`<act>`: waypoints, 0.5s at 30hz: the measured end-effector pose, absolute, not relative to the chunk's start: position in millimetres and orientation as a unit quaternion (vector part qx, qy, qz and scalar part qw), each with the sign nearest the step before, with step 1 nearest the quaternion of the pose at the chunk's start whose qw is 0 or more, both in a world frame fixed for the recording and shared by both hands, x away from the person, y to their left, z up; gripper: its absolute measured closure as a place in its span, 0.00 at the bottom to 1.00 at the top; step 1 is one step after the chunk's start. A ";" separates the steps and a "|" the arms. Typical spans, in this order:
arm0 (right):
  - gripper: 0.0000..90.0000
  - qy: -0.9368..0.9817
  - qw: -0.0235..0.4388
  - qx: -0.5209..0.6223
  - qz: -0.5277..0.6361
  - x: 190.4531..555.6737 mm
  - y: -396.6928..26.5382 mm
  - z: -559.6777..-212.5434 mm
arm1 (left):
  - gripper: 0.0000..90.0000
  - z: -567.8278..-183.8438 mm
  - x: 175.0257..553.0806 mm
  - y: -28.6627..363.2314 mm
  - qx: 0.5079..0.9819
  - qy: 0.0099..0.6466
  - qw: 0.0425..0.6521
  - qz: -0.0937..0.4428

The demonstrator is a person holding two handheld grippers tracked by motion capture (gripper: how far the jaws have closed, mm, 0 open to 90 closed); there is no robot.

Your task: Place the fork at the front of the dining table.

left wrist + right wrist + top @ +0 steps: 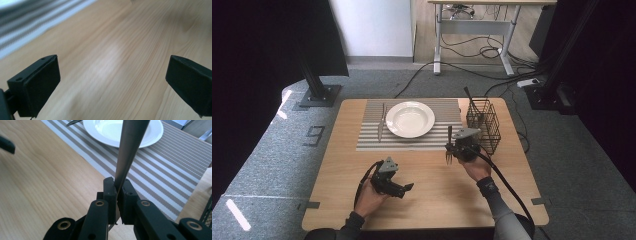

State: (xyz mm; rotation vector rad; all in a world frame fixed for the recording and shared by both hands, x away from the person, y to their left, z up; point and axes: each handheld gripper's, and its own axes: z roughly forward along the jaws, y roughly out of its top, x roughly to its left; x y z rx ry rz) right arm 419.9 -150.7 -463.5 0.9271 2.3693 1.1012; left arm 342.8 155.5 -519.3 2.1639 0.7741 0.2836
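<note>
My right gripper (451, 147) is shut on a metal fork (448, 156), held upright with its tines pointing down just off the front right corner of the striped placemat (372, 135). In the right gripper view the jaws (117, 187) pinch the fork's handle (130, 142), which rises in front of the white plate (150, 135). The plate (410, 119) sits in the middle of the placemat, with a knife (382, 122) lying to its left. My left gripper (408, 188) rests low over the wooden table (437, 200), open, with nothing between its jaws (112, 82).
A black wire cutlery basket (484, 125) stands at the table's right side, just behind the right gripper, with a dark utensil sticking out of it. Beyond the table are black frame posts, floor cables and a desk.
</note>
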 end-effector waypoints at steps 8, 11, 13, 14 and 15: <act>0.94 0.838 0.193 0.335 0.385 437.2 -149.2 -453.3 | 0.00 -539.2 332.6 159.6 0.875 0.316 0.344 0.126; 0.94 0.838 0.196 0.339 0.379 443.8 -148.2 -450.7 | 0.00 -545.3 335.2 160.3 0.880 0.320 0.325 0.129; 0.94 0.838 0.198 0.341 0.376 448.5 -147.2 -448.5 | 0.00 -549.1 337.2 161.6 0.879 0.325 0.329 0.118; 0.94 0.839 0.200 0.341 0.374 451.1 -146.8 -447.3 | 0.00 -549.4 337.6 162.2 0.877 0.327 0.332 0.119; 0.94 0.838 0.201 0.346 0.372 456.4 -145.2 -444.7 | 0.00 -549.3 337.7 162.3 0.878 0.326 0.331 0.120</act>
